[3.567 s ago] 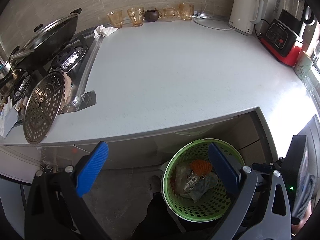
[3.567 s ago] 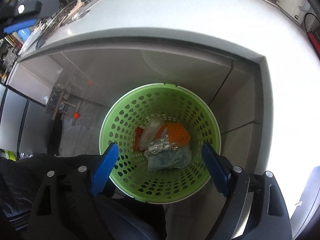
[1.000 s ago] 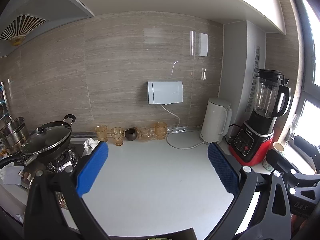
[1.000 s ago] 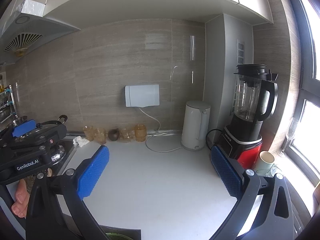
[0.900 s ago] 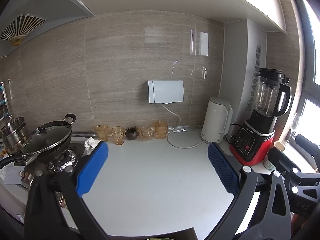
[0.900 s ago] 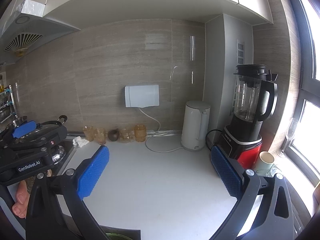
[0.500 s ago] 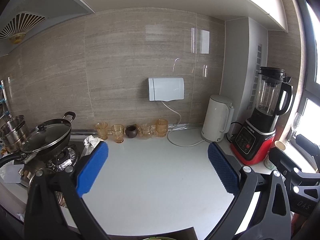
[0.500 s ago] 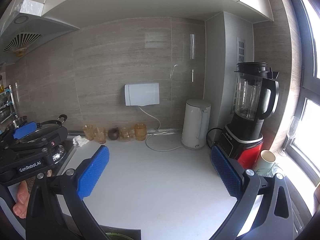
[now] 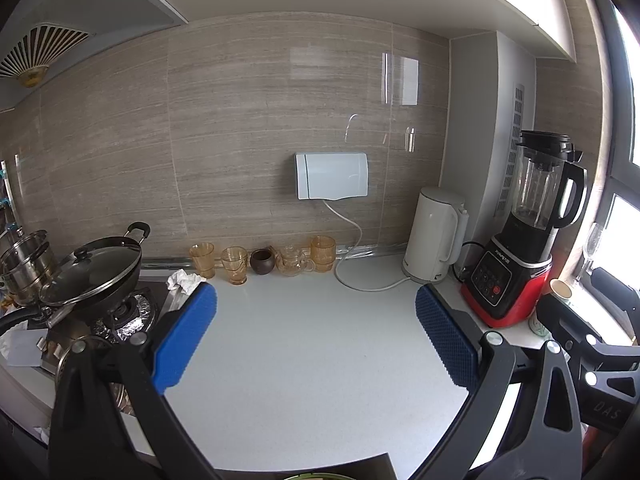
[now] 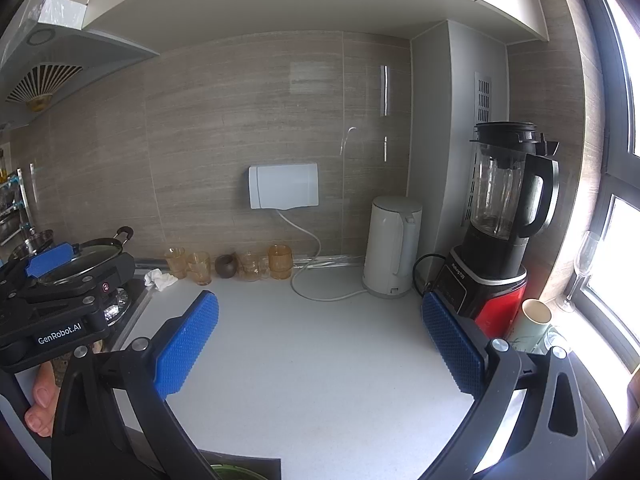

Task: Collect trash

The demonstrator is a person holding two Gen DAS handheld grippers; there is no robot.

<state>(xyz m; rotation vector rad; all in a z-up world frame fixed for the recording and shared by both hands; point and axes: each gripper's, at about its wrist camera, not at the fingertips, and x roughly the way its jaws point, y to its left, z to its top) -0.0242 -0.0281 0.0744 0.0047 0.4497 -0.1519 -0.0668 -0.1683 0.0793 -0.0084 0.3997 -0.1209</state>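
A crumpled white tissue (image 9: 183, 280) lies at the back left of the white counter (image 9: 304, 344), beside the stove; the right wrist view shows the tissue (image 10: 160, 279) too. My left gripper (image 9: 316, 338) is open above the counter's front, nothing between its blue pads. My right gripper (image 10: 320, 342) is likewise open and empty. A sliver of the green basket's rim (image 10: 230, 472) peeks in at the bottom edge below the counter. The left gripper's body (image 10: 60, 304) appears at the left of the right wrist view.
A lidded wok (image 9: 90, 272) sits on the stove at left, with a steel pot (image 9: 26, 266) behind. Several amber glasses (image 9: 236, 264) line the wall. A white kettle (image 9: 436, 236), a red-based blender (image 9: 520, 248) and a cup (image 10: 534, 320) stand at right.
Both grippers have swung up from looking down into the green basket to facing the counter and wall. Over the last second the views barely shift.
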